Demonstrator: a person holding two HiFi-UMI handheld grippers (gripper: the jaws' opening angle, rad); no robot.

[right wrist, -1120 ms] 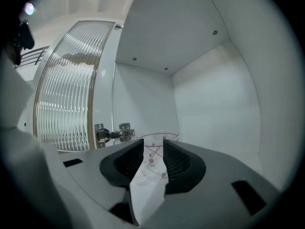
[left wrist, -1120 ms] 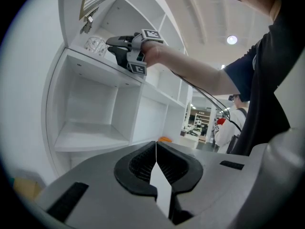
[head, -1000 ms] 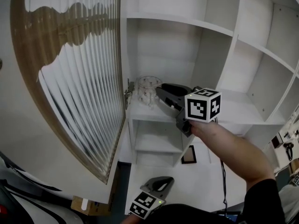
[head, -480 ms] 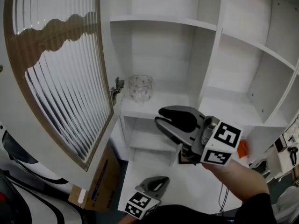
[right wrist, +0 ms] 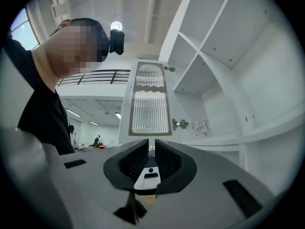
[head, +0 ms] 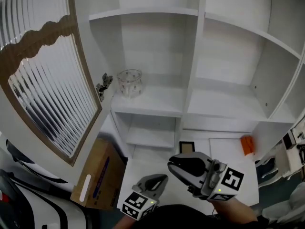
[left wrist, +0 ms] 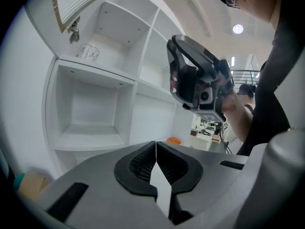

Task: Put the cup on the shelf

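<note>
Cup (head: 129, 82): clear glass, upright, on the middle shelf (head: 159, 101) of the left column, toward the left rear of that compartment, close to the door hinge (head: 101, 86). Nothing touches it.

Right gripper (head: 172, 166): low in the head view, well below and to the right of the cup, out in front of the shelving and clear of it. In the right gripper view the jaws (right wrist: 154, 144) stand a narrow slit apart and have just been closing; nothing lies between them. The same view shows the cup (right wrist: 202, 127) small and far off to the right of the jaw line, beside the hinge (right wrist: 179, 123), with the ribbed-glass door (right wrist: 149, 99) straight ahead.

Left gripper (head: 159, 180): lowest in the head view, left of the right gripper, also well apart from the cup. In the left gripper view its tips (left wrist: 156, 144) meet along a closed seam, clenched on nothing. From there the cup (left wrist: 88, 52) sits high at upper left on its shelf, and the right gripper (left wrist: 195, 80) hangs in mid-frame to the right.

Door (head: 43, 80) is swung open at left. Cardboard box (head: 95, 175) on the floor below it; small orange object (head: 246, 144) at lower right.
</note>
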